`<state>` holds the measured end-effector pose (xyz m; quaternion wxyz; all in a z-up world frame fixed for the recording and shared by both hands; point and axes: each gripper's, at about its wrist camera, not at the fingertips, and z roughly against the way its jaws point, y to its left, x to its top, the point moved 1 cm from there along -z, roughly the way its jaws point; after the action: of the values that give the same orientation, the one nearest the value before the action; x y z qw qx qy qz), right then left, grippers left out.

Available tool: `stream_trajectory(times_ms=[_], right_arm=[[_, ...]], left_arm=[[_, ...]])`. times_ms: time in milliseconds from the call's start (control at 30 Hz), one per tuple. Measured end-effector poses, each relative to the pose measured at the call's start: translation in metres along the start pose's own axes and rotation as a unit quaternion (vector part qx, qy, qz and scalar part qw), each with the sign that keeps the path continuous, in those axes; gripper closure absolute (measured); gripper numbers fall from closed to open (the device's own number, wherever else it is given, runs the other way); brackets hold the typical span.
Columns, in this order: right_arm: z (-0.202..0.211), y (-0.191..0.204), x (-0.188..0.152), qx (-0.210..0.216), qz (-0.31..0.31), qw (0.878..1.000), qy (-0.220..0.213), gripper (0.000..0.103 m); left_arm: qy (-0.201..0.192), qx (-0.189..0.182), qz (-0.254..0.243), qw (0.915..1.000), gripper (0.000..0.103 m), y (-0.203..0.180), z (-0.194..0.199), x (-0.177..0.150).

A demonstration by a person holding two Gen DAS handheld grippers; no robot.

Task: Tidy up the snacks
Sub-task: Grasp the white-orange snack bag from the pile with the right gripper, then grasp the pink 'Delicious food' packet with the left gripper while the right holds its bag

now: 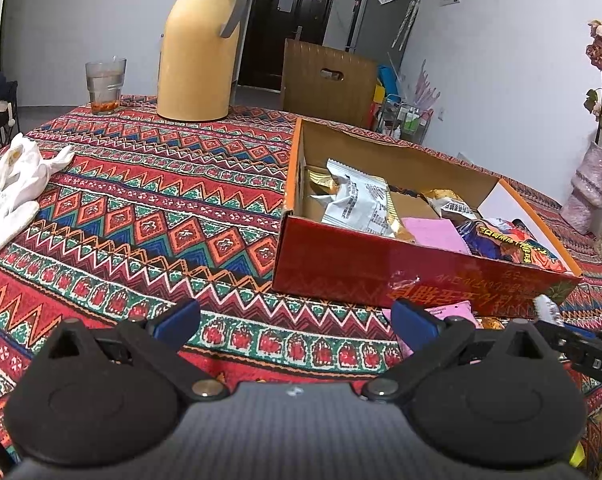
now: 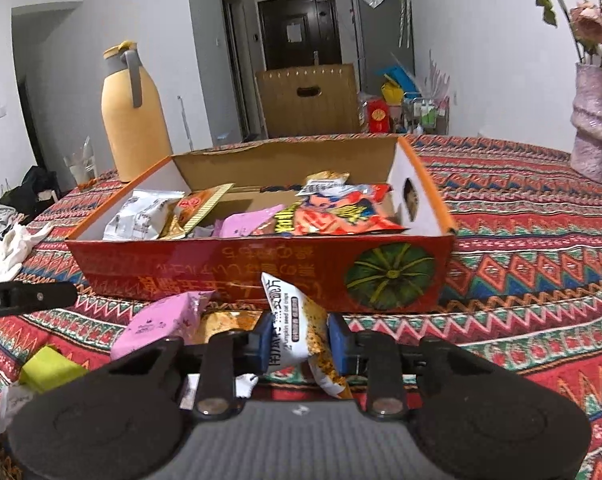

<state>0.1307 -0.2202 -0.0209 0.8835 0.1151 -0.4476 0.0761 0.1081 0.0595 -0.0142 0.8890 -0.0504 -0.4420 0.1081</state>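
A red cardboard box (image 1: 421,276) (image 2: 205,264) with an orange rim stands on the patterned cloth and holds several snack packets (image 1: 361,204) (image 2: 341,212). My right gripper (image 2: 301,340) is shut on a white and orange oat-crisp packet (image 2: 297,328), held just in front of the box's near wall. A pink packet (image 2: 161,320), a golden packet (image 2: 225,324) and a yellow-green one (image 2: 51,368) lie on the cloth to its left. My left gripper (image 1: 295,324) is open and empty, left of the box's near corner. The pink packet (image 1: 453,312) shows by its right finger.
A yellow thermos (image 1: 199,44) (image 2: 135,120) and a glass (image 1: 105,84) stand at the back of the table. White gloves (image 1: 13,184) (image 2: 9,252) lie at the left. A pink vase with flowers (image 2: 597,128) stands at the right. A brown carton (image 2: 307,96) sits on the floor beyond.
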Motion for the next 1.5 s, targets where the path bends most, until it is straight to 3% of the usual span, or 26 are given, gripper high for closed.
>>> stream_trajectory(times_ms=[300,633,1133,1400,1500], right_arm=[[0.014,-0.023,-0.008,-0.027,-0.026,0.998,-0.040,0.076],[0.021,-0.028,-0.016,-0.027,-0.039,0.996,-0.079,0.076],[0.028,-0.026,-0.022,-0.020,-0.033,0.994,-0.103,0.076],[0.033,-0.028,-0.023,-0.014,-0.036,0.993,-0.112,0.075],[0.034,-0.029,-0.023,-0.009,-0.037,0.993,-0.114,0.075]], left_arm=[[0.008,0.010,-0.002,0.9999,0.000,-0.001,-0.006,-0.001],[0.015,0.011,-0.015,0.9997,0.000,-0.008,-0.006,0.002],[0.063,-0.015,-0.084,0.9944,0.000,-0.089,-0.012,0.001],[0.097,0.001,-0.077,0.9923,0.000,-0.105,-0.036,-0.006],[0.107,-0.002,-0.071,0.9917,0.006,-0.105,-0.044,-0.010]])
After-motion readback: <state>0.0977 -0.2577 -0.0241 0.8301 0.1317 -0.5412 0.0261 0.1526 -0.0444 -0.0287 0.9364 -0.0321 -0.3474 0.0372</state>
